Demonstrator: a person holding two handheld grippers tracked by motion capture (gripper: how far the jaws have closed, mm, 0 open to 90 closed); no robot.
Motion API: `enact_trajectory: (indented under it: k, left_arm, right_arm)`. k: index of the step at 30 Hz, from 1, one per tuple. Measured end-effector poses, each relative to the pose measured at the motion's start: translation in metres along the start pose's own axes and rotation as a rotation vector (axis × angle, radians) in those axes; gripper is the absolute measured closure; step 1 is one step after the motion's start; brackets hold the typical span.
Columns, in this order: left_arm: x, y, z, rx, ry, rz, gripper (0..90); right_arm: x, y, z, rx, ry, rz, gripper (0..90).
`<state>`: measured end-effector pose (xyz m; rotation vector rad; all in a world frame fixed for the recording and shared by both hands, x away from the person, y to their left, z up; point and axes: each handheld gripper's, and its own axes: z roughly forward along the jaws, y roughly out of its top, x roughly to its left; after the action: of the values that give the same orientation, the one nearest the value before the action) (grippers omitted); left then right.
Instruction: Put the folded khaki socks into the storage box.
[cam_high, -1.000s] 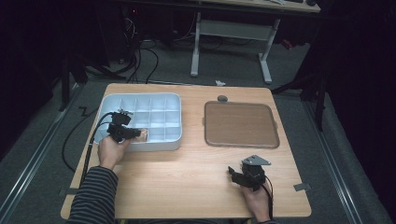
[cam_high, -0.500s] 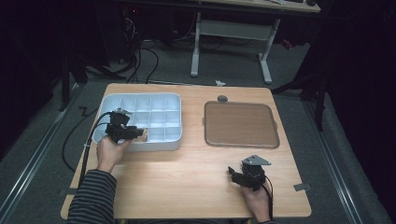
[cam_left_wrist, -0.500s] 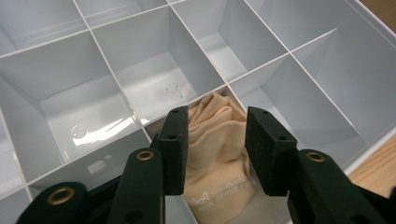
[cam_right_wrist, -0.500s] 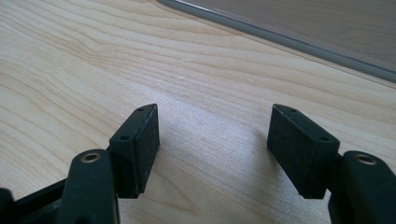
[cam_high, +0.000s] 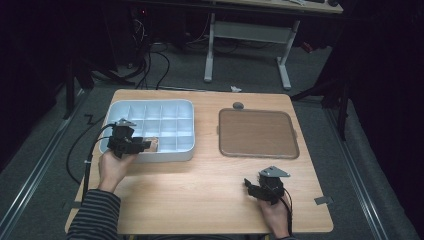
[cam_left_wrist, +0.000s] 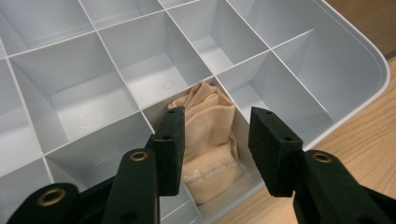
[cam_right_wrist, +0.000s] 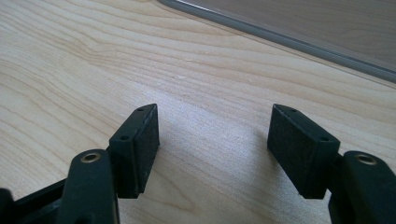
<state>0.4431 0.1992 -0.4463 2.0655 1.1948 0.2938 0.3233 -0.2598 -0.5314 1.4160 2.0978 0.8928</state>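
A folded tan cloth (cam_left_wrist: 210, 140) with small white print lies in a near-row compartment of the white divided tray (cam_left_wrist: 369, 60). My left gripper (cam_left_wrist: 217, 116) hovers just above it. Its jaws have just been opening and now stand apart on either side of the cloth without pressing on it. In the high view the left gripper (cam_high: 145, 145) sits at the tray's (cam_high: 150, 107) near edge, with the cloth (cam_high: 153, 143) at its tips. My right gripper (cam_high: 248, 186) rests low over the table's front right. In its own view the right gripper (cam_right_wrist: 214, 112) stands open over bare wood.
A flat brown tray (cam_high: 257, 132) lies on the right half of the table, its grey rim (cam_right_wrist: 280, 39) just beyond the right gripper. A small dark knob (cam_high: 238, 105) sits behind it. The white tray's other compartments look bare. Cables and a desk frame stand on the floor beyond.
The left gripper's jaws have spread apart and the hand has lifted slightly, leaving the tan cloth in the compartment. The right hand has kept still.
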Motion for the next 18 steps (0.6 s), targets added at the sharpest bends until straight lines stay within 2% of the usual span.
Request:
enact_trajectory:
  k: [10,18]
  left_arm:
    - [-0.002,-0.009,-0.012,-0.043,-0.007,-0.004,55.7]
    - [-0.010,-0.011,-0.020,-0.055,-0.007,0.021,55.1]
  right_arm:
    - [0.000,0.000,0.000,0.000,0.000,0.000,34.0]
    - [0.000,0.000,0.000,-0.001,0.000,0.000,34.0]
